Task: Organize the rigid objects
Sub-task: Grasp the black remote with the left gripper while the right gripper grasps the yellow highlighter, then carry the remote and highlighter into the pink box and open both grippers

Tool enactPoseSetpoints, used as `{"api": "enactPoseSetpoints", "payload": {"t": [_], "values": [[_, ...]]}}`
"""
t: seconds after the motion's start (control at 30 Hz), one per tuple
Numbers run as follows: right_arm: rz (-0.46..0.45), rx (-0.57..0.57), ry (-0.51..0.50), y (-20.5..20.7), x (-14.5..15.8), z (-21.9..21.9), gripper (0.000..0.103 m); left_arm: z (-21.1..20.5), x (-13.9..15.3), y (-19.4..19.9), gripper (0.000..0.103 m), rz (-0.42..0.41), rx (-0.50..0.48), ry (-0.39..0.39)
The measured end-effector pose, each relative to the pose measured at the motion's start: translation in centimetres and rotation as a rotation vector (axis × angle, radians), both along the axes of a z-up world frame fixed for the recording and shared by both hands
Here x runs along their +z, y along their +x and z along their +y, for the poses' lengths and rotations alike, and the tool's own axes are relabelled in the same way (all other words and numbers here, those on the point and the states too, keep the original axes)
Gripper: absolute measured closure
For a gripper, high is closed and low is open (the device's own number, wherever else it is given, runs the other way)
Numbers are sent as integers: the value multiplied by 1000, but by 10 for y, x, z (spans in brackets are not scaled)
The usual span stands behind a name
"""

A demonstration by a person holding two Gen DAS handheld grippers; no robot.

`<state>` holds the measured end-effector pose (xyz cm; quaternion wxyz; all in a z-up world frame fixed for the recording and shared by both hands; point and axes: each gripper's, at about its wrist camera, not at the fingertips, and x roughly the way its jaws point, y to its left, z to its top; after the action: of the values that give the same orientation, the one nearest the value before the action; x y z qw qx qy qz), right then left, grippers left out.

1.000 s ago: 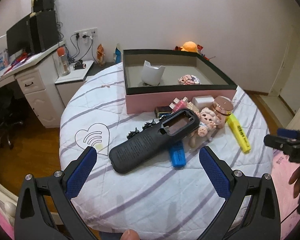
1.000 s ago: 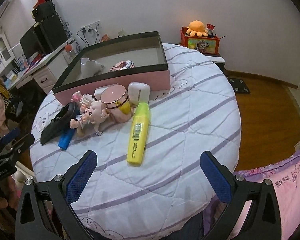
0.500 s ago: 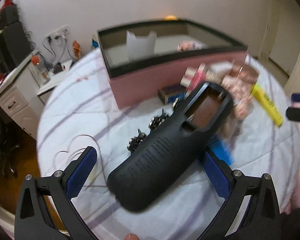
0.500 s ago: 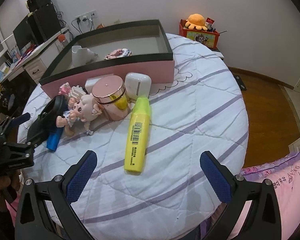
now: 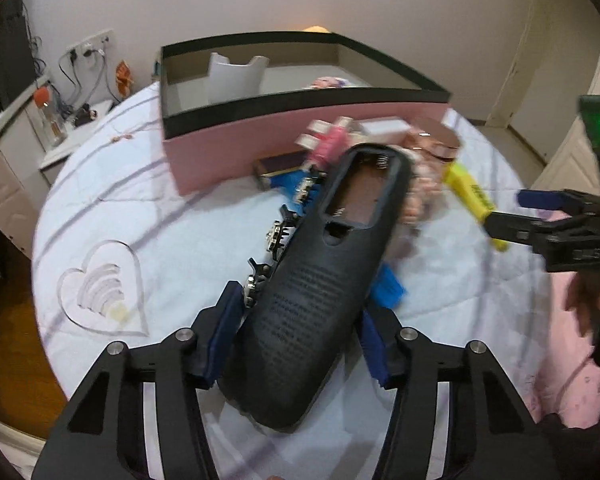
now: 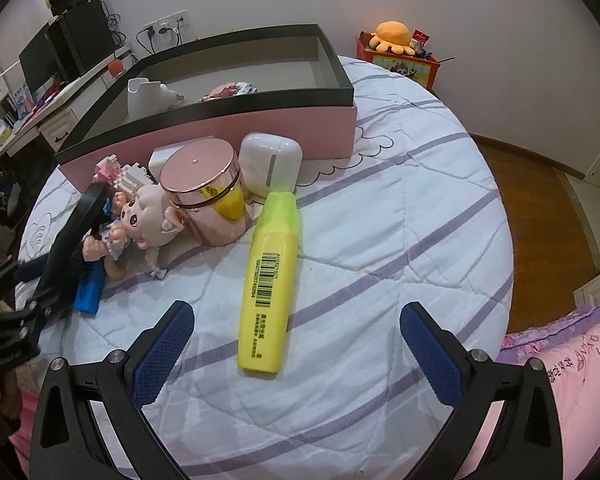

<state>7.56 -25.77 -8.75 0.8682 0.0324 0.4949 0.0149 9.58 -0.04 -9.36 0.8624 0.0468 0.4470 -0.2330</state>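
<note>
A long black plastic casing [image 5: 324, 272] with an open window lies slanted on the white quilt, its far end propped on a pink doll [image 6: 148, 220]. My left gripper [image 5: 296, 332] is closing, and its blue pads touch both sides of the casing's near end. From the right wrist view the casing [image 6: 70, 236] shows edge-on at the left. My right gripper [image 6: 296, 344] stands open just above the quilt, over the near end of a yellow highlighter [image 6: 270, 280], not touching it. Behind stands the pink box [image 5: 260, 136] with a black rim, holding a white cup and a small pink item.
A rose-gold jar [image 6: 204, 188], a white earbud case [image 6: 270, 168], pink block toys [image 5: 328, 144], black hair clips [image 5: 278, 236] and a blue flat piece [image 6: 88, 292] crowd the box front. The round quilted surface [image 6: 400, 240] drops to wooden floor at the right. A desk stands far left.
My left gripper came down and forward over the black casing and its jaws narrowed from wide apart to its sides. The right gripper sank closer to the yellow highlighter, still open.
</note>
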Motion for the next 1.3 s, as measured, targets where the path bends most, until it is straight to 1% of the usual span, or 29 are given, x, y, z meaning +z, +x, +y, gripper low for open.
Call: {"api": "enactPoseSetpoints", "payload": {"t": [0.03,0.07,0.1,0.13,0.17,0.23,0.3,0.37,0.5,0.63,0.7,0.73,0.8,0.87,0.9,0.93,1.03,1.1,1.17,1.23,1.3], "values": [[-1,-1,0,0,-1,0,0,-2,1,-2,48,1,5,-2],[-2,-3,1,0,-1,-1,0,-4,2,-3,45,-4,14,10],[-1,-4,3,1,-2,-2,0,-6,2,-2,38,-10,24,26],[-2,-5,4,2,-3,-3,0,-7,2,-1,33,-11,32,35],[-4,-6,4,3,-3,-3,0,-7,2,2,26,-10,39,33],[-10,-4,1,6,-3,-3,0,-6,2,10,30,7,43,-14],[-17,-3,1,8,-3,-2,0,-7,3,10,49,30,55,-49],[-23,2,0,9,-4,-1,0,-7,2,8,50,49,77,-81],[-18,7,-4,12,-9,-1,1,-11,1,-5,56,51,92,-90],[-19,7,-26,15,-15,2,6,-17,2,-14,58,54,100,-96],[-33,23,-62,16,-17,6,9,-16,2,-15,58,59,110,-105],[-40,31,-73,15,-18,8,12,-16,1,-15,58,59,116,-106],[-55,43,-66,13,-15,10,30,-16,1,-16,58,57,125,-110],[-61,62,-66,10,-10,15,66,-15,4,-16,58,50,130,-118],[-59,70,-68,9,-8,16,73,-15,5,-17,58,46,130,-123],[-59,71,-66,11,-8,14,77,-16,5,-18,58,44,131,-129],[-53,74,-37,8,-7,10,77,-16,2,-16,58,59,128,-140],[-48,74,-20,6,-7,7,77,-19,-2,-12,58,62,128,-103],[-46,78,-20,5,-7,6,77,-20,-2,-8,56,58,140,-113],[-47,78,-18,5,-8,6,77,-22,-1,-5,59,48,144,-113],[-47,78,-14,5,-8,6,77,-22,0,-3,59,49,152,-131]]}}
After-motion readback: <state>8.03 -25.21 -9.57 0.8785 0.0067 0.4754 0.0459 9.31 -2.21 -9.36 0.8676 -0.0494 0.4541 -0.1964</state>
